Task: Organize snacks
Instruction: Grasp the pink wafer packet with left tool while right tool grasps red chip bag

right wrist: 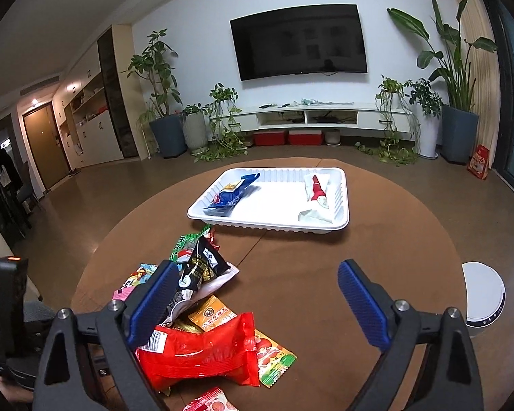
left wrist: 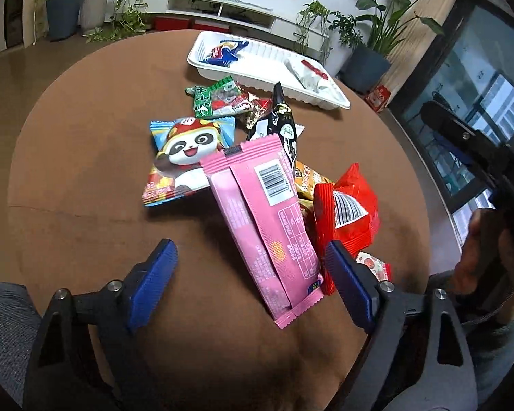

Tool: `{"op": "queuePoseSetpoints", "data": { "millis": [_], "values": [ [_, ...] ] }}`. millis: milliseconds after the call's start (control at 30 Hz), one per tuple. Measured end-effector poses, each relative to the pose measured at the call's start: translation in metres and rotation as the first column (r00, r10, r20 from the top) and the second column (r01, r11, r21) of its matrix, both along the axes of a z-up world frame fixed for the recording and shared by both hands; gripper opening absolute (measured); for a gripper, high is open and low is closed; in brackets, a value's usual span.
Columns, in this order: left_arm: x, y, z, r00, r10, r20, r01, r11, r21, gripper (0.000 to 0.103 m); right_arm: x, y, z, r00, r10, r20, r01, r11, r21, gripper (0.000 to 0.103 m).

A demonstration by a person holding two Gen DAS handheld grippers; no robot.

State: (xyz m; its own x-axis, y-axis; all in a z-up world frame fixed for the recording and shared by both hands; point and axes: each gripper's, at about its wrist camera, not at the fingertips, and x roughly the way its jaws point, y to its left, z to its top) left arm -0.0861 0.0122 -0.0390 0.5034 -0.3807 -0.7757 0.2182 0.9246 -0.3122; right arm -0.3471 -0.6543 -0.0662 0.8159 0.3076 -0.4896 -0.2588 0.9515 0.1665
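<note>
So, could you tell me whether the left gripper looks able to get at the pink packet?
Probably yes: the pink packet lies on top between the open left gripper fingers, uncovered.

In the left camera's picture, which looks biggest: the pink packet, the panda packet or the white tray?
1. pink packet, though nearest the camera
2. white tray and panda packet look alike

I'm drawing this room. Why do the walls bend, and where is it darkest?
Left wrist view: fisheye lens curves the round brown table; darkest shadow along the bottom edge. Right wrist view: walls bow around the black wall-mounted TV; corners go black.
</note>
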Motion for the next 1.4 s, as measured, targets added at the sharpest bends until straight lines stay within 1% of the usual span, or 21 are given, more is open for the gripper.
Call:
{"op": "queuePoseSetpoints", "data": {
  "millis": [100, 133, 167, 233, 267, 300, 333, 433, 533, 567, 667, 733, 800, 833, 900, 967, 1133, 1233, 1300, 1367, 1400],
  "values": [
    [0.005, 0.0, -0.001, 1.0, 0.009, -0.009, -0.009, 1.0, -0.006, 0.087, -0.001, 0.0, -0.002, 1.0, 0.008, -0.009, -0.008, 1.0, -0.001, 0.092],
    [0.008, -0.001, -0.002, 1.0, 0.013, -0.011, -0.013, 1.0, -0.006, 0.085, -0.002, -0.001, -0.002, 1.0, 0.008, -0.014, -0.008, 1.0, -0.001, 0.091],
    [0.012, -0.002, -0.004, 1.0, 0.017, -0.013, -0.017, 1.0, -0.007, 0.081, -0.002, -0.003, -0.003, 1.0, 0.006, -0.022, -0.006, 1.0, 0.005, 0.091],
    [0.018, -0.002, -0.006, 1.0, 0.024, -0.019, -0.024, 1.0, -0.014, 0.068, -0.003, -0.007, -0.006, 0.999, 0.002, -0.043, -0.001, 1.0, 0.017, 0.091],
    [0.02, -0.002, -0.008, 1.0, 0.022, -0.022, -0.023, 1.0, -0.018, 0.065, -0.004, -0.008, -0.007, 0.999, 0.001, -0.05, 0.001, 1.0, 0.023, 0.091],
    [0.022, -0.003, -0.009, 1.0, 0.017, -0.023, -0.018, 1.0, -0.023, 0.055, -0.005, -0.008, -0.008, 0.998, 0.001, -0.056, 0.001, 1.0, 0.026, 0.091],
    [0.023, -0.003, -0.011, 1.0, 0.011, -0.029, -0.012, 0.999, -0.032, 0.05, -0.007, -0.008, -0.009, 0.998, 0.003, -0.061, -0.002, 1.0, 0.023, 0.091],
    [0.025, -0.003, -0.017, 0.999, -0.003, -0.047, 0.0, 0.998, -0.063, 0.044, -0.01, -0.005, -0.011, 0.998, 0.021, -0.064, -0.02, 1.0, 0.01, 0.091],
    [0.023, 0.001, -0.018, 0.999, -0.015, -0.042, 0.011, 0.995, -0.096, 0.038, -0.014, 0.001, -0.014, 0.996, 0.045, -0.081, -0.045, 0.999, -0.001, 0.091],
    [0.023, 0.003, -0.018, 0.999, -0.015, -0.037, 0.012, 0.995, -0.101, 0.037, -0.015, 0.003, -0.016, 0.995, 0.049, -0.09, -0.05, 0.999, -0.009, 0.091],
    [0.024, 0.011, -0.018, 1.0, -0.013, -0.024, 0.01, 0.994, -0.107, 0.028, -0.024, 0.008, -0.023, 0.991, 0.058, -0.121, -0.061, 0.998, -0.022, 0.091],
    [0.024, 0.016, -0.018, 1.0, -0.008, -0.024, 0.005, 0.993, -0.119, 0.026, -0.029, 0.011, -0.028, 0.987, 0.056, -0.148, -0.061, 0.998, -0.023, 0.091],
    [0.024, 0.018, -0.018, 1.0, -0.011, -0.015, 0.009, 0.992, -0.123, 0.026, -0.034, 0.01, -0.033, 0.981, 0.056, -0.188, -0.054, 0.998, 0.013, 0.091],
    [0.024, 0.019, -0.017, 1.0, -0.016, -0.009, 0.015, 0.992, -0.124, 0.023, -0.035, 0.01, -0.036, 0.976, 0.054, -0.212, -0.047, 0.998, 0.038, 0.091],
    [0.023, 0.021, -0.016, 1.0, -0.024, 0.004, 0.025, 0.991, -0.129, 0.023, -0.037, 0.007, -0.046, 0.957, 0.051, -0.285, -0.017, 0.993, 0.12, 0.091],
    [0.023, 0.023, -0.016, 1.0, -0.028, 0.011, 0.029, 0.99, -0.135, 0.021, -0.036, 0.006, -0.056, 0.931, 0.064, -0.359, 0.013, 0.978, 0.209, 0.091],
    [0.019, 0.028, -0.016, 0.999, -0.036, 0.032, 0.04, 0.99, -0.137, 0.021, -0.03, 0.022, -0.067, 0.885, 0.052, -0.462, 0.085, 0.959, 0.272, 0.091],
    [0.018, 0.03, -0.017, 0.998, -0.045, 0.044, 0.051, 0.988, -0.143, 0.021, -0.022, 0.035, -0.076, 0.853, 0.036, -0.521, 0.127, 0.953, 0.274, 0.091],
    [0.017, 0.033, -0.017, 0.998, -0.047, 0.048, 0.054, 0.985, -0.163, 0.021, -0.021, 0.038, -0.074, 0.852, 0.002, -0.523, 0.163, 0.949, 0.271, 0.091],
    [0.016, 0.038, -0.017, 0.997, -0.046, 0.06, 0.057, 0.981, -0.187, 0.021, -0.019, 0.033, -0.075, 0.839, -0.01, -0.545, 0.222, 0.92, 0.324, 0.091],
    [0.016, 0.039, -0.017, 0.997, -0.046, 0.061, 0.057, 0.979, -0.194, 0.021, -0.018, 0.03, -0.076, 0.831, -0.027, -0.556, 0.253, 0.908, 0.334, 0.091]
  ]
}}
